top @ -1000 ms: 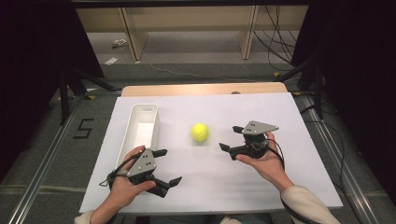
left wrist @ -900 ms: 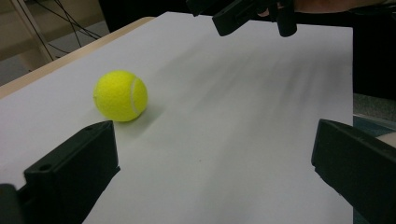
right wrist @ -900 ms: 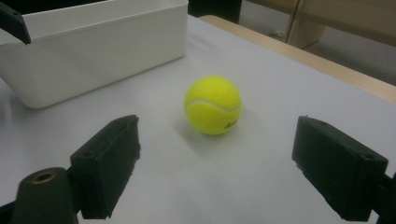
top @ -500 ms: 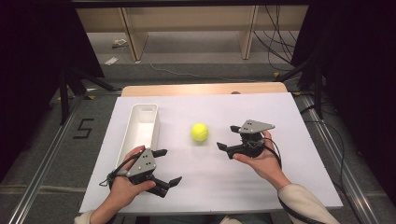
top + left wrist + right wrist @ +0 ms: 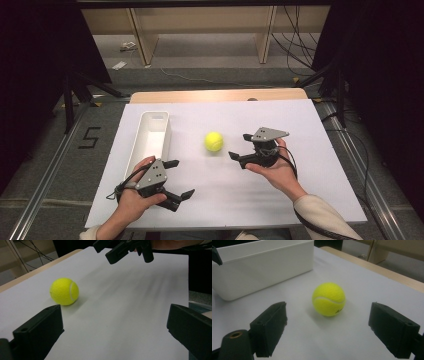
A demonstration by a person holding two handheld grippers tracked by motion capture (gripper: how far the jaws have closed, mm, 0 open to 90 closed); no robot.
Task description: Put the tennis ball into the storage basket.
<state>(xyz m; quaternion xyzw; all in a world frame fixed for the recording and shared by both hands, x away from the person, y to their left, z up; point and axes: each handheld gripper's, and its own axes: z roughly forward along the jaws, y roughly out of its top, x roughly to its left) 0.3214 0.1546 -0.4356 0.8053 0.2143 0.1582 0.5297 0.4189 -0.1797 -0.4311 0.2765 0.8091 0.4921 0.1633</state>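
A bright yellow-green tennis ball [image 5: 213, 142] with a pale curved seam and small dark lettering sits on a plain white sheet covering the desk [image 5: 300, 125] — light tan wood shows along the desk's far edge. The bin [image 5: 150, 137] is plain white. Each hand-held gripper — left [image 5: 175, 179] and right [image 5: 240, 146] — has matte black jaws and a grey top plate. The sleeve [image 5: 320, 215] is cream. The floor [image 5: 200, 55] is grey, with a black "5" [image 5: 90, 137] marked on it.
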